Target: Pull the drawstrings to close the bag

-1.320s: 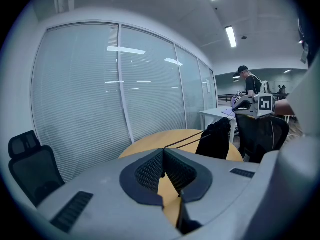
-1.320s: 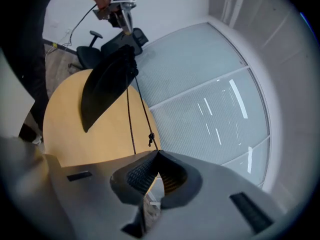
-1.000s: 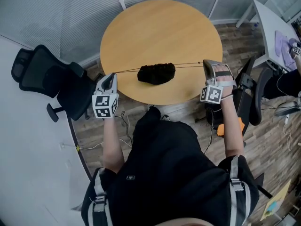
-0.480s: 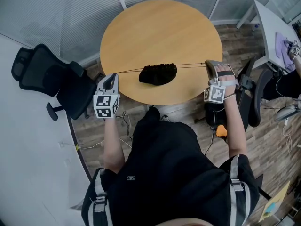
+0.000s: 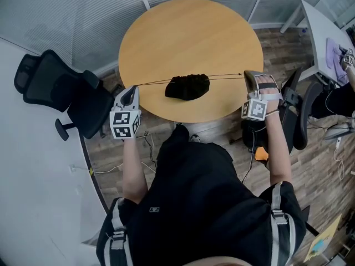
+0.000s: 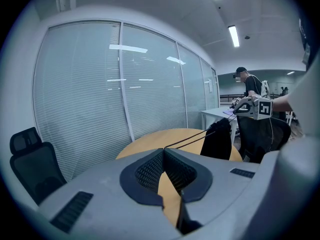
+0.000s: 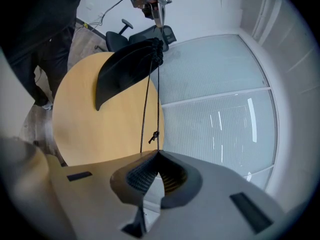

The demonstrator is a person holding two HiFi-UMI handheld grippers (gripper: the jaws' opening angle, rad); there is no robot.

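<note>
A black drawstring bag lies bunched up near the front edge of the round wooden table. Its thin drawstrings run taut out of both sides. My left gripper is shut on the left strings at the table's left edge. My right gripper is shut on the right strings at the table's right edge. In the left gripper view the strings lead from the closed jaws to the bag. In the right gripper view two strings, one with a knot, run to the bag.
A black office chair stands left of the table and another chair is at the right. A white desk is at the upper right, with a person beside it. Glass walls with blinds stand behind the table.
My right gripper has shifted slightly to the right with the strings, and the bag has slid a little to the right on the table. The left gripper has stayed in place.
</note>
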